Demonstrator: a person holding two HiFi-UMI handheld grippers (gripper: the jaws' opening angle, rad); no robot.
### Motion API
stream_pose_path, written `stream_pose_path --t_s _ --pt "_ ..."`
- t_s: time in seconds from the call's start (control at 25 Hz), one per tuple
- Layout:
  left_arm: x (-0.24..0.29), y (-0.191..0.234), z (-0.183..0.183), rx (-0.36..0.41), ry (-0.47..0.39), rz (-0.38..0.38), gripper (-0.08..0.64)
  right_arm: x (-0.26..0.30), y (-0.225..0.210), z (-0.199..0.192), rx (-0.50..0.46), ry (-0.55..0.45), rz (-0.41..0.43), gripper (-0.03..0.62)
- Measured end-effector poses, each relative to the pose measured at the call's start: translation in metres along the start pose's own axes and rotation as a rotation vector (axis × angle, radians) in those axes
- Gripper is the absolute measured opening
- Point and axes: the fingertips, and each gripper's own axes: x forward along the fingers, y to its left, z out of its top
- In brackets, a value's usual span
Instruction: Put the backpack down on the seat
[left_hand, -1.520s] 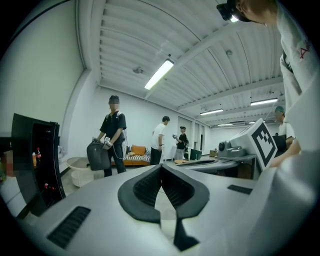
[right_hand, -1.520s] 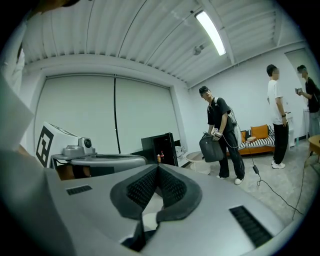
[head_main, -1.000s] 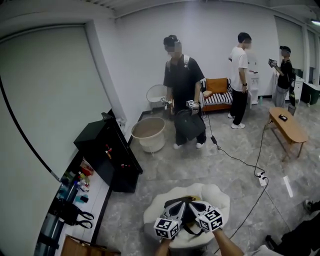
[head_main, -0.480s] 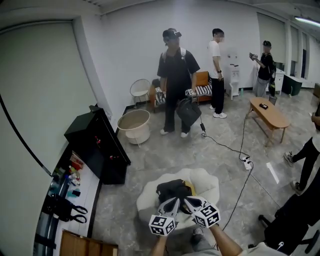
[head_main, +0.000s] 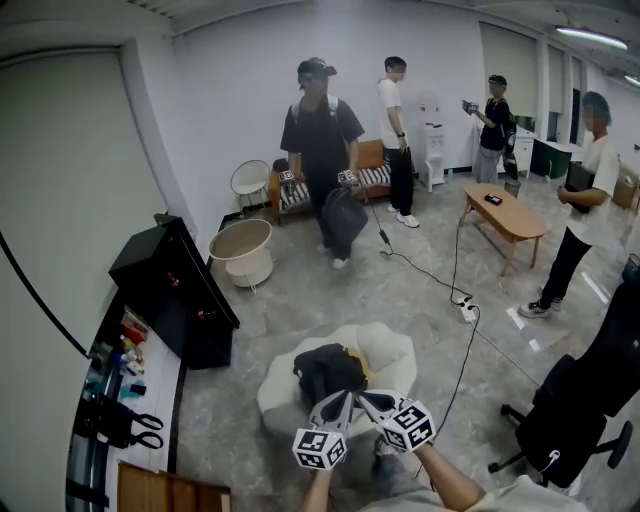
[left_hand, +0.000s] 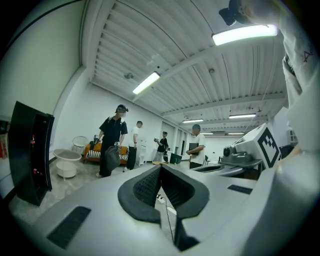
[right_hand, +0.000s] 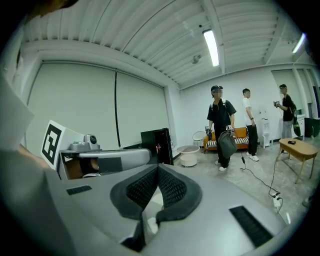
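Backpack (head_main: 326, 370): lying on the white seat (head_main: 395, 350), left of its middle, just beyond my tools.
Left tool (head_main: 344, 401): clenched, empty.
Right tool (head_main: 372, 399): clenched, empty.
Risk: off-centre on soft cushion, it may slump off the near-left edge.

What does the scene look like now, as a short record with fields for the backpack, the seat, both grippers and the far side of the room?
backpack: black, lying on the seat
seat: white, puffy, on the floor
left gripper: shut, nothing between its jaws
right gripper: shut, nothing between its jaws
far side: person in black carrying a dark bag; three more people standing
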Motion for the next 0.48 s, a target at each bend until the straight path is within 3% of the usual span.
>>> stream_pose_path --t_s 0.48 --pt "-0.030 -0.074 -0.013 0.003 0.020 -0.053 0.031 -0.076 0.031 -0.021 0.014 0.009 -0.036 0.028"
